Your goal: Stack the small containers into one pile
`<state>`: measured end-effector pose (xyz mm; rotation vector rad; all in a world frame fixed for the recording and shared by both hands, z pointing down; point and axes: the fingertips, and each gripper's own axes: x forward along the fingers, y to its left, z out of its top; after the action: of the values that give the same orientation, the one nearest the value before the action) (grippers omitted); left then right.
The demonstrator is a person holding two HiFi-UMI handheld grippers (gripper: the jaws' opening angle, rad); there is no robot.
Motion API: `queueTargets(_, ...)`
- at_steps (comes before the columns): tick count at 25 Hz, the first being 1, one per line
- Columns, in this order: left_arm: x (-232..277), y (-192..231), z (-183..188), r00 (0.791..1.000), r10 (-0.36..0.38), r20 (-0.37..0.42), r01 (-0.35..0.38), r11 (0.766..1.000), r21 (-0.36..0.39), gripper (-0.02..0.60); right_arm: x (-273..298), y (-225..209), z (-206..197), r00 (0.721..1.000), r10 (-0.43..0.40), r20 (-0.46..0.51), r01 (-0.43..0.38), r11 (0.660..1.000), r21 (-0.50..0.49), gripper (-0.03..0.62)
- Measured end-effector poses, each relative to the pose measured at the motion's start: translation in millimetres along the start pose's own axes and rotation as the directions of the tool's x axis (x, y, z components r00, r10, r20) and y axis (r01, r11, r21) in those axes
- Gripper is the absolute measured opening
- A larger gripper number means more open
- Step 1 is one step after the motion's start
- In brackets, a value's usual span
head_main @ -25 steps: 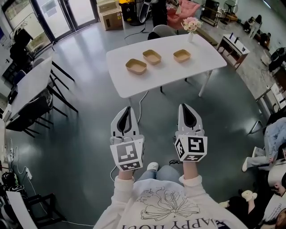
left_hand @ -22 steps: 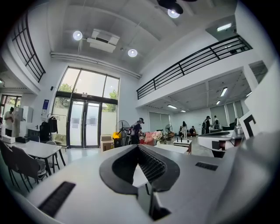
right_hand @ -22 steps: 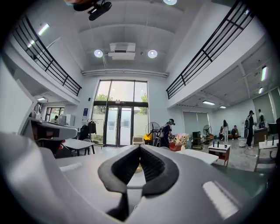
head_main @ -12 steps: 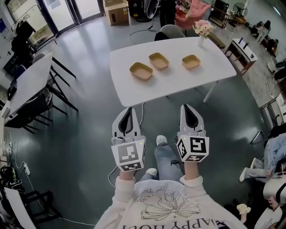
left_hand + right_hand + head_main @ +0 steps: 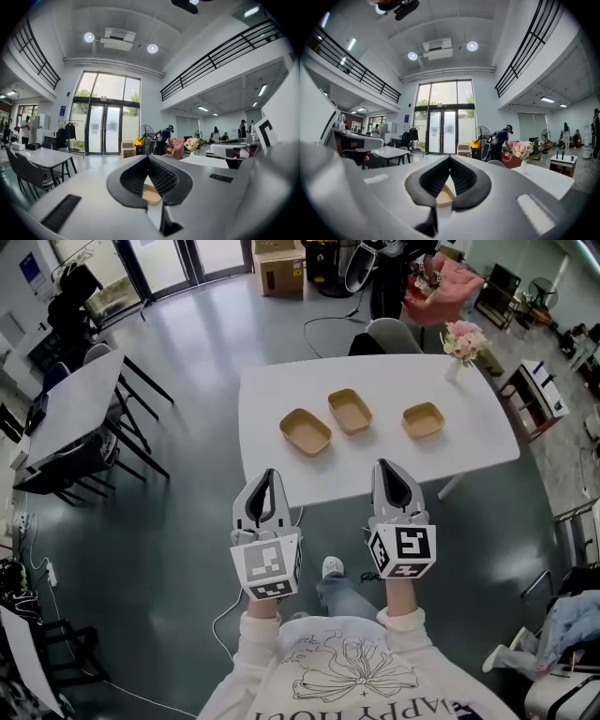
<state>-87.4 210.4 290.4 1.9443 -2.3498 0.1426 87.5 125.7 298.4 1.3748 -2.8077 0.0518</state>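
Three small brown containers lie in a row on the white table [image 5: 281,474]: the left one [image 5: 306,431], the middle one [image 5: 351,411] and the right one [image 5: 423,419], all apart from each other. My left gripper [image 5: 267,474] and right gripper [image 5: 386,467] are held side by side over the table's near edge, short of the containers. Both are shut with nothing in them. In the left gripper view, the left gripper [image 5: 148,157] has its tips together, and a brown container [image 5: 151,193] shows through the gap behind them. The right gripper [image 5: 450,158] frames a container [image 5: 443,197] the same way.
A vase of pink flowers [image 5: 464,341] stands at the table's far right corner, and a grey chair [image 5: 389,334] is behind the table. A second table with dark chairs [image 5: 80,409] stands to the left. A cardboard box [image 5: 279,273] and people are farther back.
The person has walked up to the white table: it has come nearer in the head view, and both grippers now reach its near edge. Their jaws stay shut.
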Motion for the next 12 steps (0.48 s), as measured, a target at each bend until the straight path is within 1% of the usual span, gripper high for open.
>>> queueTargets(5,46,2,1,0.998,0.063,-0.011,-0.063,0.998,-0.012,0.006,57,-19,-3,0.997,0.079,-0.012,-0.079,0.997,0.002,0.011)
queueTargets(12,85,16,-11,0.989,0.136,-0.059,-0.137,0.990,-0.013,0.006,110,-27,-20,0.987,0.150,-0.055,-0.148,0.989,0.028,0.012)
